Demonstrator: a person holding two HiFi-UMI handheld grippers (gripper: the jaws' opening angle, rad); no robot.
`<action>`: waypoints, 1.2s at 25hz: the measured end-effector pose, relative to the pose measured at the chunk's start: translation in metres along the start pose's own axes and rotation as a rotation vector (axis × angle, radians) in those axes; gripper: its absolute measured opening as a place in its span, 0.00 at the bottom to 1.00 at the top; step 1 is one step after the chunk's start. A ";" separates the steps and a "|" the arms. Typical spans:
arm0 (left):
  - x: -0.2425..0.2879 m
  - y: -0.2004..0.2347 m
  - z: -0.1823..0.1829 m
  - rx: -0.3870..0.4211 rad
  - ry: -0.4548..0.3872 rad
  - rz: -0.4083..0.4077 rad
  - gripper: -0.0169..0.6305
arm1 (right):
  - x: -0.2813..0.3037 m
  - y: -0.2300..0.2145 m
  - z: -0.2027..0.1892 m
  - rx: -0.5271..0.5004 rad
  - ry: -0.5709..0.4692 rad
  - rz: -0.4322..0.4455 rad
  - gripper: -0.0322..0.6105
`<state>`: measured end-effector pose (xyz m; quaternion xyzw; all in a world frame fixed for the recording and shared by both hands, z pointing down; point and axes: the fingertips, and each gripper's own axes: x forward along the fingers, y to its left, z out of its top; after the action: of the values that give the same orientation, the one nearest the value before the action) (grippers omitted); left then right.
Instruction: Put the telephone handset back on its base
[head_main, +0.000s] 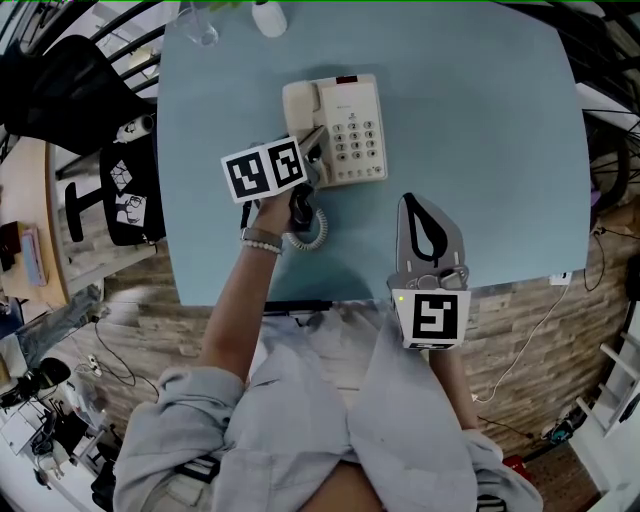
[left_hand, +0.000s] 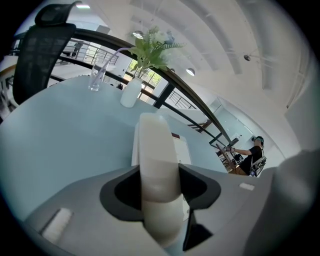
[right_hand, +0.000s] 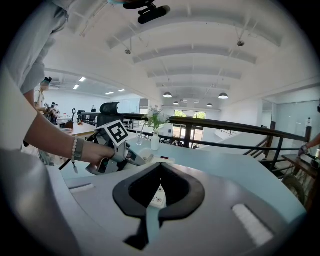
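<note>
Handset (left_hand: 158, 150) clamped in left claw (head_main: 312, 152), over 9 o'clock side of base (head_main: 352, 135) | looks nearly home; settling and release remain | right claw (head_main: 430, 232) closed, empty, 5 o'clock of base.

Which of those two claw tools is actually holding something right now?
The left gripper: its jaws clamp the cream telephone handset, while the right gripper is shut and empty.

Cream handset (left_hand: 157, 165), cream telephone base (head_main: 355, 130), pale blue table (head_main: 480, 150), white vase (left_hand: 130, 92) with green leaves (left_hand: 150, 50).
</note>
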<state>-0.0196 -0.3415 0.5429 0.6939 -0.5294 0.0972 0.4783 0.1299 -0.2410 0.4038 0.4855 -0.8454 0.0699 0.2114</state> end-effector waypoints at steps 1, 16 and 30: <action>0.000 -0.001 0.001 0.011 -0.004 0.008 0.35 | 0.000 0.001 0.001 -0.002 -0.003 0.002 0.06; -0.016 -0.007 0.012 0.078 -0.039 -0.029 0.35 | -0.006 0.016 0.007 -0.013 -0.019 0.002 0.06; -0.090 -0.030 0.015 0.289 -0.147 -0.141 0.31 | -0.032 0.049 0.025 -0.041 -0.070 -0.039 0.06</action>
<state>-0.0383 -0.2953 0.4603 0.7961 -0.4934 0.0878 0.3391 0.0949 -0.1984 0.3715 0.4998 -0.8438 0.0316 0.1930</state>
